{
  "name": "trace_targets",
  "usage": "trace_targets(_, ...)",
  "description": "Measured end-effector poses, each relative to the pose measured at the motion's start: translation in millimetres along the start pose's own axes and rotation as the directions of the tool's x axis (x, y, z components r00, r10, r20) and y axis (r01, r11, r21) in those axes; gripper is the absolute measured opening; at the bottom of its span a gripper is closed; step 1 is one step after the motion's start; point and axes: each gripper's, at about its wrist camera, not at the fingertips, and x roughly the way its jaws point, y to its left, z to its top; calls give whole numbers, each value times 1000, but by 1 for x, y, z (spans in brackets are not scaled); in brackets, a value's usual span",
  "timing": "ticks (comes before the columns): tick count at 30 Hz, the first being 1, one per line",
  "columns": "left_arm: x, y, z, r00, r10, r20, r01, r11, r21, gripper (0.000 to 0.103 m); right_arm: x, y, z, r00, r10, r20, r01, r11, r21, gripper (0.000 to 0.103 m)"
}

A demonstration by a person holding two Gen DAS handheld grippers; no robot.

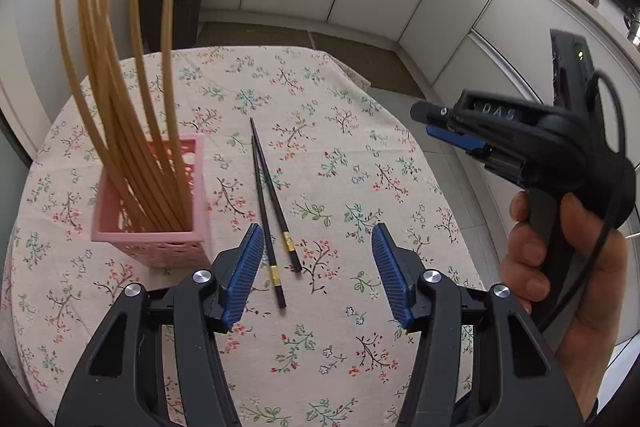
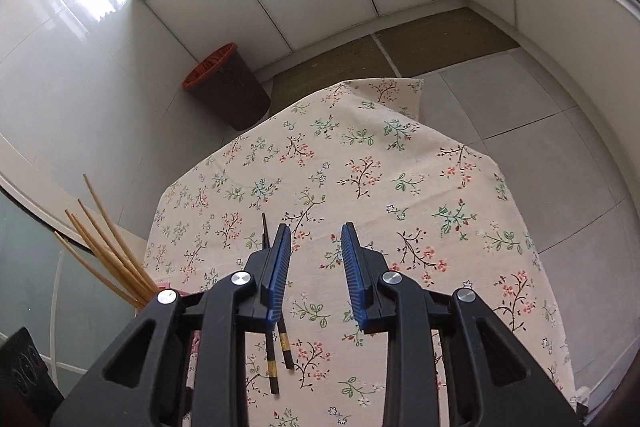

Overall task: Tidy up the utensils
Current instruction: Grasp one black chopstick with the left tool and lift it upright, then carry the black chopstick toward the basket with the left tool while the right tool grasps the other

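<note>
Left tool [image 1: 318, 269] stood wide open at the bottom of its frame, holding nothing, its fingers over the floral-clothed bench [image 1: 340, 163]. Black chopsticks [image 1: 269, 205], a gold-banded pair, lay on the cloth at frame centre, their thick ends beside the left blue pad [image 1: 244, 271]; whether they touched could not be judged. Pink basket [image 1: 154, 215] at centre left held the bamboo chopsticks [image 1: 120, 99] upright. Right tool [image 2: 316, 267] was parted a moderate way and empty, hovering above the cloth; in its view the black pair ran under its left finger. Brown bin [image 2: 232, 87] stood on the floor beyond, upper left.
</note>
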Motion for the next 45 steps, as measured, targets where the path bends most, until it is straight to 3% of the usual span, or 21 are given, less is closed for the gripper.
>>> trace_targets(9, 90, -9, 15, 983, 155, -98, -158, 987, -16, 27, -9, -16, 10, 999, 11, 33, -12, 999, 30, 28)
trace_targets(14, 121, 5, 32, 965, 219, -143, -228, 972, -51, 26, -13, -33, 15, 999, 34, 42, -37, 995, 92, 28)
trace_targets(19, 138, 11, 36, 956, 242, -169, -253, 966, -48, 26, -15, -42, 19, 997, 62, 49, -69, 989, 133, 28)
trace_targets(23, 140, 19, 40, 955, 226, -193, -247, 964, -97, 26, -16, -45, 20, 995, 88, 52, -94, 985, 146, 28)
trace_targets(33, 159, 18, 52, 943, 261, -205, -277, 959, -56, 26, -15, -47, 20, 992, 111, 52, -118, 980, 160, 28)
trace_targets(35, 163, 10, 54, 935, 295, -197, -300, 954, 4, 5, -12, -48, 20, 993, 107, 46, -113, 980, 161, 28)
trace_targets(36, 163, 5, 51, 937, 289, -198, -289, 957, 25, 5, -11, -48, 19, 994, 102, 42, -108, 981, 161, 28)
trace_targets(38, 153, 3, 46, 957, 214, -195, -219, 976, -6, 4, -9, -51, 19, 996, 88, 32, -92, 982, 164, 28)
trace_targets(40, 132, -2, 41, 972, 188, -143, -190, 982, 0, 4, -7, -57, 18, 997, 72, 25, -76, 981, 180, 28)
trace_targets(42, 105, -4, 35, 990, 111, -87, -114, 993, -29, 4, -5, -60, 19, 998, 66, 25, -69, 979, 190, 28)
trace_targets(45, 60, 0, 29, 999, 33, -14, -33, 998, -53, 5, 3, -52, 16, 998, 58, -12, -56, 987, 151, 28)
